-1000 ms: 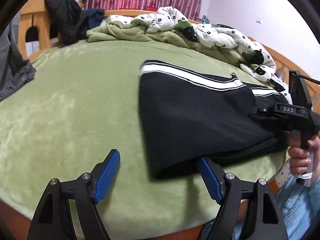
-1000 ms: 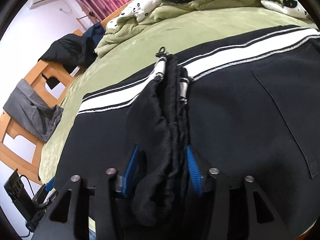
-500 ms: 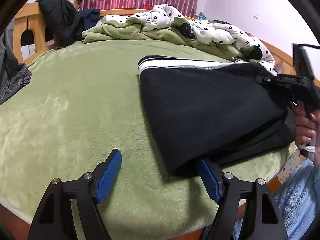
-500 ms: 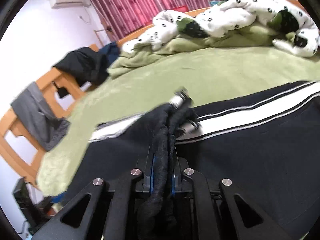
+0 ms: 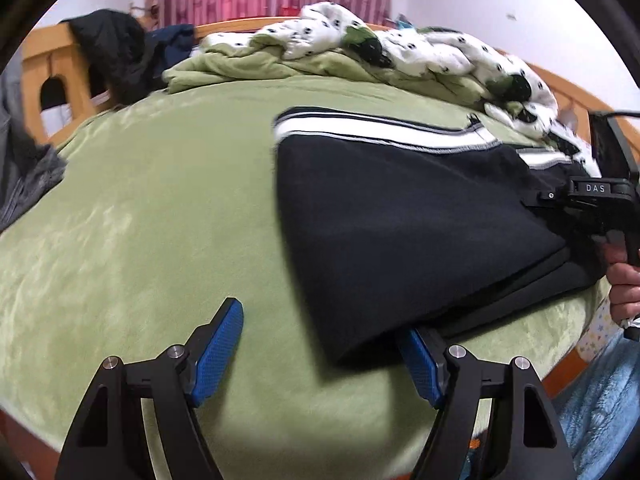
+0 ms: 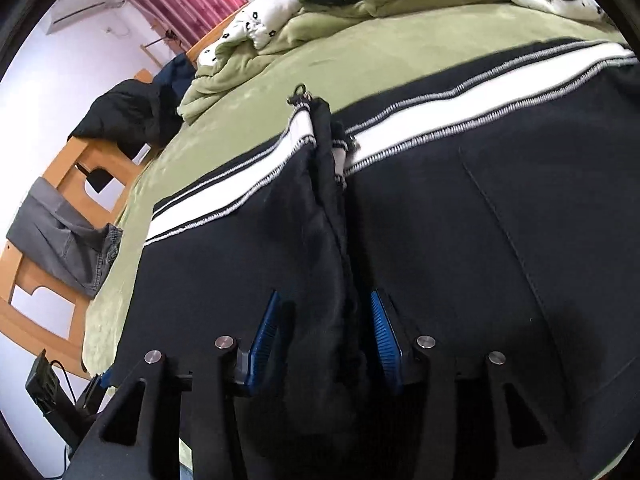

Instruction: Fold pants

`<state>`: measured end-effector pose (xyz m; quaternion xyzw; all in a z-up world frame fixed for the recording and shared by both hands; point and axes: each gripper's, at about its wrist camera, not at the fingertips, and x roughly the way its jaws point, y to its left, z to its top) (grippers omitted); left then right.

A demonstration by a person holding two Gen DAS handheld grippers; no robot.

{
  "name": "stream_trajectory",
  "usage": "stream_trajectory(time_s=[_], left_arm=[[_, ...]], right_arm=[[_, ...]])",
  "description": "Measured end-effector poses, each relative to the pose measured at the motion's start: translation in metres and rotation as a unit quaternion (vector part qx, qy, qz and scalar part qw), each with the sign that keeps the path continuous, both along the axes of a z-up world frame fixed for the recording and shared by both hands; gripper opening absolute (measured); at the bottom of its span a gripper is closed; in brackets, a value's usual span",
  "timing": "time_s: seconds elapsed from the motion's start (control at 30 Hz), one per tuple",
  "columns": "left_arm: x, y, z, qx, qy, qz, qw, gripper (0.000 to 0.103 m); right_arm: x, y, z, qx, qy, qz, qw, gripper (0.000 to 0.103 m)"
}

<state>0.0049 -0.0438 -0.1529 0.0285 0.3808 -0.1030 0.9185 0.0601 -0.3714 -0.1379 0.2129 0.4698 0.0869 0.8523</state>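
1. black fleece pants with white side stripes [image 5: 400,216] lie doubled over on the green plush bed [image 5: 140,208], just ahead of both grippers; judged partly folded, a further fold and tidying left.
2. right gripper [image 6: 320,336]: jaws have just been opening, now narrowly parted; bunched black cuff cloth [image 6: 332,280] sits between the pads, no visible squeeze.
3. left gripper [image 5: 320,352]: wide, empty; its right pad tucked under the pants' near hem, left pad over bare bed.
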Motion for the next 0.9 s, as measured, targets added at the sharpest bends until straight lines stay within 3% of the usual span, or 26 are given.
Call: stream_trajectory(time_s=[0.03, 0.07, 0.13, 0.23, 0.3, 0.33, 0.37, 0.47, 0.5, 0.57, 0.67, 0.77, 0.9], left_arm=[[0.003, -0.004, 0.0, 0.007, -0.005, 0.003, 1.0, 0.071], [0.004, -0.005, 0.001, 0.017, -0.019, 0.015, 0.9996, 0.052], [0.002, 0.002, 0.006, 0.005, -0.021, 0.017, 0.9996, 0.044], [-0.005, 0.019, 0.007, -0.038, -0.009, 0.014, 0.9991, 0.044], [-0.004, 0.02, -0.001, -0.031, 0.009, 0.013, 0.9994, 0.046], [-0.006, 0.02, -0.001, -0.027, 0.006, 0.011, 0.9996, 0.047], [-0.009, 0.02, 0.0, -0.025, 0.004, 0.008, 0.9997, 0.051], [-0.023, 0.026, 0.005, -0.021, 0.004, -0.001, 0.9998, 0.063], [-0.03, 0.029, 0.007, -0.021, 0.006, -0.006, 0.9997, 0.063], [-0.042, 0.036, 0.013, -0.023, 0.004, -0.017, 0.9996, 0.063], [-0.048, 0.042, 0.028, -0.032, -0.005, -0.026, 0.9991, 0.063], [-0.04, 0.032, 0.043, -0.011, -0.026, -0.036, 0.999, 0.063], [-0.03, 0.015, 0.04, 0.021, -0.019, -0.044, 0.9986, 0.066]], right_arm=[[0.001, 0.006, 0.0, -0.019, 0.001, 0.005, 1.0, 0.023], [0.002, 0.008, 0.001, -0.026, 0.0, 0.013, 1.0, 0.018], [-0.007, -0.004, 0.017, 0.001, -0.033, -0.001, 0.999, 0.015], [-0.025, -0.024, 0.033, 0.038, -0.065, -0.027, 0.997, 0.015], [-0.023, -0.021, 0.019, 0.026, -0.027, -0.018, 0.999, 0.018], [-0.018, -0.014, 0.002, 0.012, 0.017, -0.01, 1.0, 0.021], [-0.017, -0.011, -0.002, 0.0, 0.021, -0.005, 1.0, 0.021], [-0.023, -0.002, 0.016, -0.06, -0.007, 0.006, 0.998, 0.034], [-0.032, -0.001, 0.027, -0.087, -0.03, -0.001, 0.996, 0.035], [-0.045, -0.001, 0.043, -0.108, -0.067, -0.006, 0.992, 0.043], [-0.057, -0.002, 0.064, -0.127, -0.109, 0.0, 0.986, 0.046], [-0.057, -0.016, 0.069, -0.123, -0.103, -0.003, 0.987, 0.054], [-0.055, -0.038, 0.053, -0.028, -0.063, -0.013, 0.998, 0.054]])
